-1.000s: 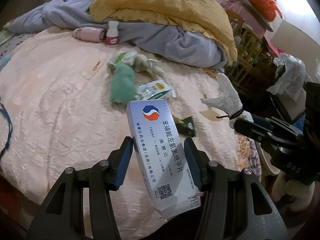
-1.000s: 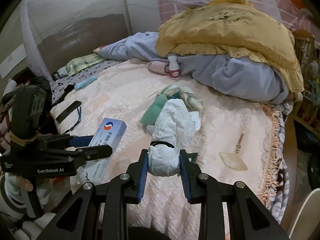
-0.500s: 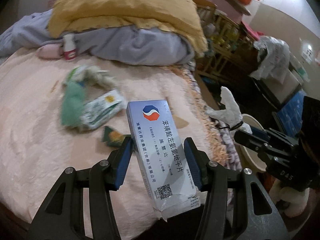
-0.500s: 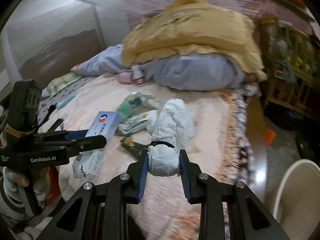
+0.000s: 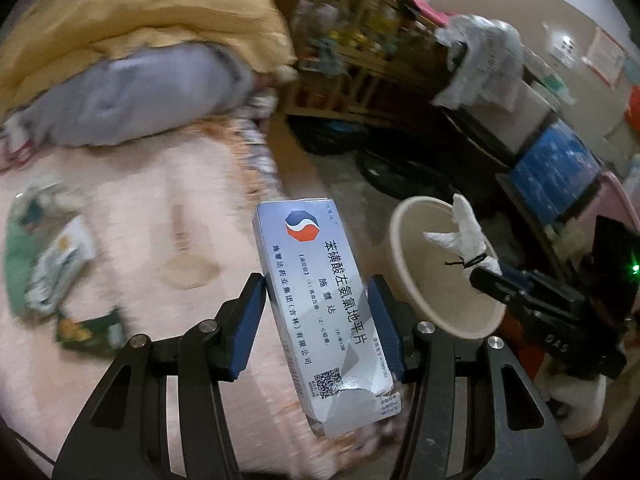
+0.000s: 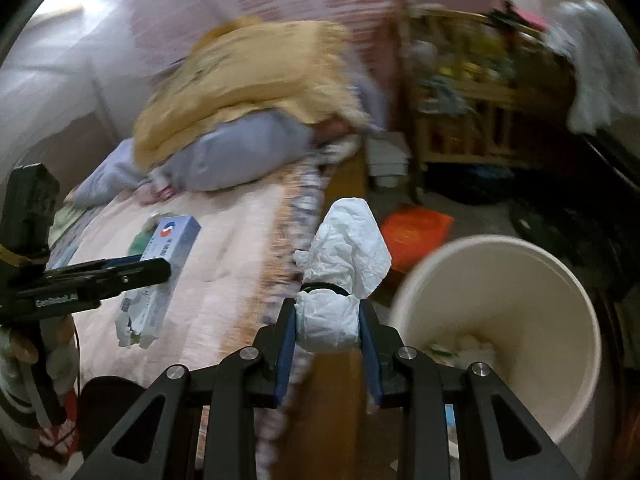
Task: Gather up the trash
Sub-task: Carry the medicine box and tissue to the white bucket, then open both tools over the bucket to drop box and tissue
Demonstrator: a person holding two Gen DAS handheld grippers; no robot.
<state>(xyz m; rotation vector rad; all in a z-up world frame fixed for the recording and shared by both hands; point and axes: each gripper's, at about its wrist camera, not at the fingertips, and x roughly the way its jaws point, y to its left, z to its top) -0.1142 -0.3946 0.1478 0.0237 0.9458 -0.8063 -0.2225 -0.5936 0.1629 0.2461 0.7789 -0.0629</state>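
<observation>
My left gripper [image 5: 318,320] is shut on a grey-blue medicine box [image 5: 320,300] with Chinese print and a torn lower end; it hangs over the bed's edge. The same box [image 6: 160,276] shows at the left of the right wrist view, in the left gripper [image 6: 156,270]. My right gripper [image 6: 327,326] is shut on a crumpled white tissue wad [image 6: 342,256] tied with a black band. That wad [image 5: 466,236] hangs over the cream waste bin [image 5: 404,264]. The bin [image 6: 560,308] stands on the floor right of the bed, with scraps at its bottom.
Several wrappers [image 5: 52,264] and a dark green packet [image 5: 90,330] lie on the pink bedspread [image 5: 140,208]. A yellow blanket [image 5: 132,12] and a grey quilt [image 5: 132,96] are heaped behind. A wooden shelf [image 5: 360,52], boxes [image 5: 556,164] and an orange item [image 6: 414,232] crowd the floor.
Both grippers swung to the right, away from the bed, with the box and the tissue wad still held. The cream bin has come into view near them.
</observation>
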